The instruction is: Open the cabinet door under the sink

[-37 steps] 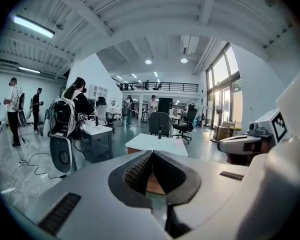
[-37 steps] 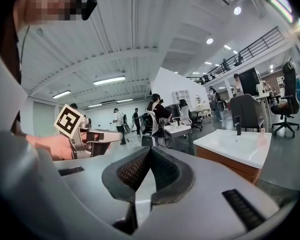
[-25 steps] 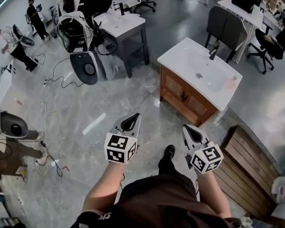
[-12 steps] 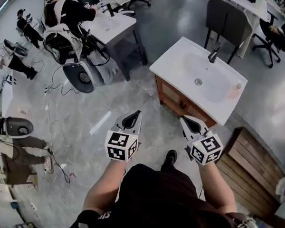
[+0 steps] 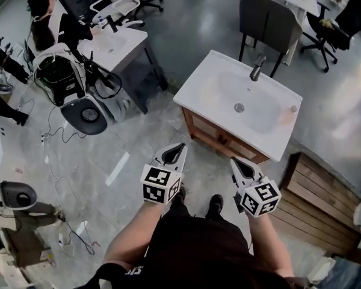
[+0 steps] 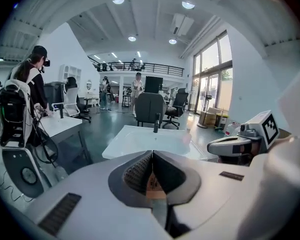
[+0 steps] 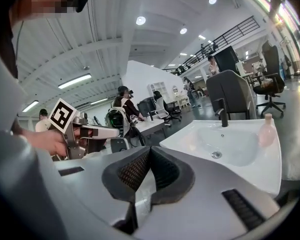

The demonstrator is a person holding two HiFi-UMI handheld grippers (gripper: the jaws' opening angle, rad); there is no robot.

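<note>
We stand on a grey workshop floor (image 5: 138,155). The wooden cabinet door (image 5: 212,134) under the white sink (image 5: 228,83) is just beyond our left hand-held gripper (image 5: 179,147) and right hand-held gripper (image 5: 234,161), both closed and empty.

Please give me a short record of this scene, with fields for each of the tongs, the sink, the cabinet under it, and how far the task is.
left tongs: shut, holding nothing, in the air, apart from the cabinet
right tongs: shut, holding nothing, also apart from the cabinet
sink: white top with a dark faucet
cabinet: wooden, under the sink, doors look closed
task state: door not yet touched
</note>
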